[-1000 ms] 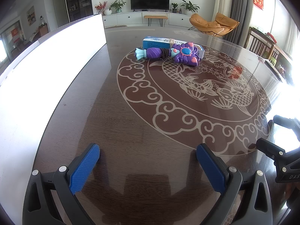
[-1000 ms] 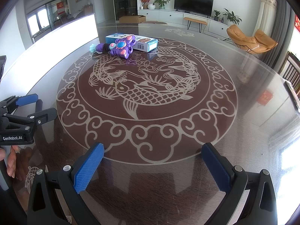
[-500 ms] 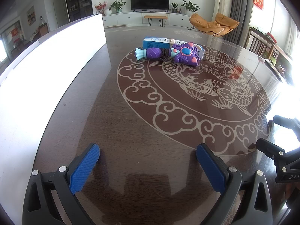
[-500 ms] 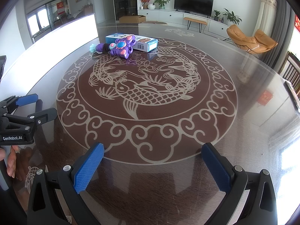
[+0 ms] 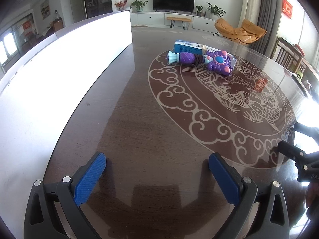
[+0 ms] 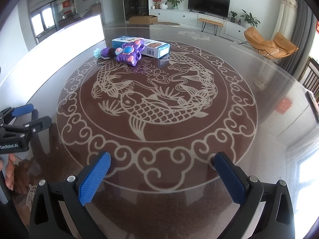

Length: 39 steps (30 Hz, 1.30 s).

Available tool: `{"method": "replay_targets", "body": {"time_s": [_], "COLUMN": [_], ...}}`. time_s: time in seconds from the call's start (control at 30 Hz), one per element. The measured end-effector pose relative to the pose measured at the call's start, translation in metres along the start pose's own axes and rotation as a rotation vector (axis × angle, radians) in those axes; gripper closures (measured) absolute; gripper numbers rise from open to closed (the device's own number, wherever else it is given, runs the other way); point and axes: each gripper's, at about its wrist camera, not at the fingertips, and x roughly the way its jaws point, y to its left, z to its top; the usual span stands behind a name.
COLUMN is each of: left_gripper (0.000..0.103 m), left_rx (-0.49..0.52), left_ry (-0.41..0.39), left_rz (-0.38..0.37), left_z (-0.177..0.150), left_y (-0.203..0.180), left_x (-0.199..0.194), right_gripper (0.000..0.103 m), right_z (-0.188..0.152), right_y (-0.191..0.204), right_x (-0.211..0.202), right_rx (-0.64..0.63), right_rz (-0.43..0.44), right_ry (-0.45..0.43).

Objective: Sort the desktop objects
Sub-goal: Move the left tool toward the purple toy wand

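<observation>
Plainly, nothing is picked up yet: the left gripper (image 5: 157, 177) and right gripper (image 6: 162, 176) hover low over the table (image 6: 269, 91), jaws spread wide and empty, likely readied for a reach. Well ahead of both, the purple toy (image 6: 124, 52) lies touching the blue box (image 6: 153, 46).
</observation>
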Motion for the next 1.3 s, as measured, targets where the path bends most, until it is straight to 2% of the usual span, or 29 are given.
{"method": "replay_targets", "body": {"time_s": [0.1,0.3,0.4,0.5,0.6,0.73,0.8,0.9,1.03,1.13,1.3], "left_gripper": [0.0,0.0,0.0,0.0,0.0,0.0,0.0,0.0,0.0,0.0,0.0], "left_rx": [0.002,0.001,0.001,0.002,0.002,0.002,0.002,0.002,0.002,0.002,0.002], "left_ry": [0.0,0.0,0.0,0.0,0.0,0.0,0.0,0.0,0.0,0.0,0.0], "left_rz": [0.001,0.001,0.001,0.001,0.001,0.001,0.001,0.001,0.001,0.001,0.001], "left_z": [0.0,0.0,0.0,0.0,0.0,-0.001,-0.001,-0.001,-0.001,-0.001,0.0], "left_y": [0.0,0.0,0.0,0.0,0.0,0.0,0.0,0.0,0.0,0.0,0.0], "left_x": [0.0,0.0,0.0,0.0,0.0,0.0,0.0,0.0,0.0,0.0,0.0], "right_gripper": [0.0,0.0,0.0,0.0,0.0,0.001,0.003,0.003,0.003,0.003,0.001], "right_z": [0.039,0.127,0.154,0.164,0.161,0.135,0.125,0.12,0.117,0.108,0.069], "right_y": [-0.007,-0.036,-0.038,-0.025,0.002,0.045,0.054,0.048,0.032,0.019,0.0], "right_x": [0.022,0.055,0.075,0.093,0.097,0.086,0.072,0.057,0.052,0.052,0.043], "right_rx": [0.044,0.282,0.362,0.333,0.183,-0.076,-0.145,-0.115,-0.032,-0.012,-0.015], "right_rz": [-0.006,0.001,0.009,-0.007,-0.004,0.118,0.135,0.118,0.066,0.048,0.045], "right_ry": [0.041,-0.026,-0.001,0.043,0.071,0.126,0.113,0.048,0.008,0.023,0.045]}}
